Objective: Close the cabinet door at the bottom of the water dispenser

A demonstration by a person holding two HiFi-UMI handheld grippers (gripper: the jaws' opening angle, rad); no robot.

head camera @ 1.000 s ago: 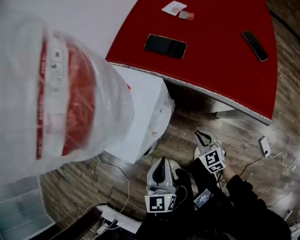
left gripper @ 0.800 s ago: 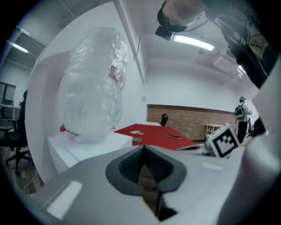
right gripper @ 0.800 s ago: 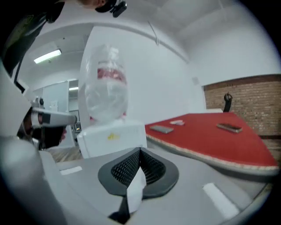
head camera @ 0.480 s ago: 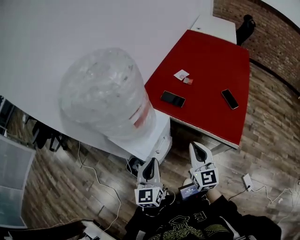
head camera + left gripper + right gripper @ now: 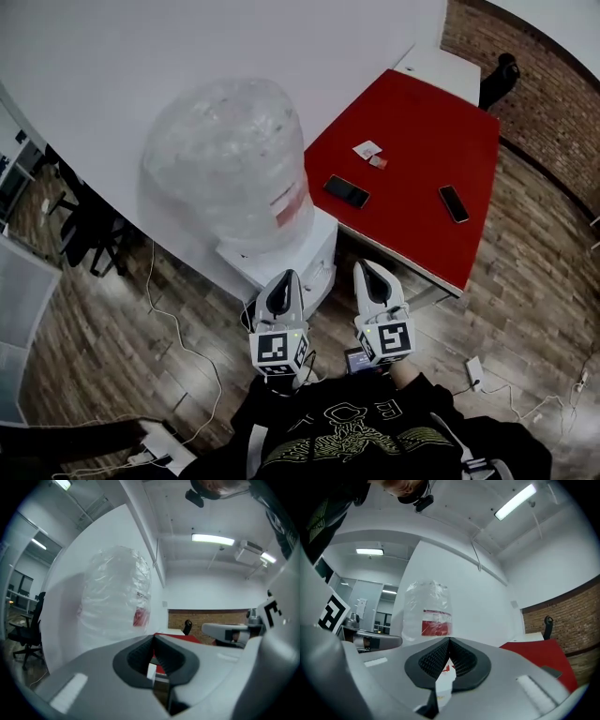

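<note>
The white water dispenser (image 5: 314, 255) stands against the white wall, topped by a plastic-wrapped bottle (image 5: 230, 164) with a red label. Its bottom cabinet door is hidden from the head view below the body. Both grippers are held level in front of the dispenser, side by side and apart from it. My left gripper (image 5: 284, 276) is shut with nothing in it, and in its own view the left gripper (image 5: 153, 637) points at the bottle (image 5: 117, 597). My right gripper (image 5: 361, 266) is shut and empty too; the right gripper (image 5: 449, 640) faces the bottle (image 5: 429, 613).
A red table (image 5: 417, 159) stands right of the dispenser with two phones (image 5: 347, 191) (image 5: 454, 203) and small cards (image 5: 367, 149). An office chair (image 5: 86, 234) is at the left. Cables (image 5: 187, 352) and a power strip (image 5: 150, 457) lie on the wooden floor.
Both grippers rose from near the floor to about the dispenser's top. The right gripper's jaws closed. The head view pulled back and now takes in the whole bottle and table.
</note>
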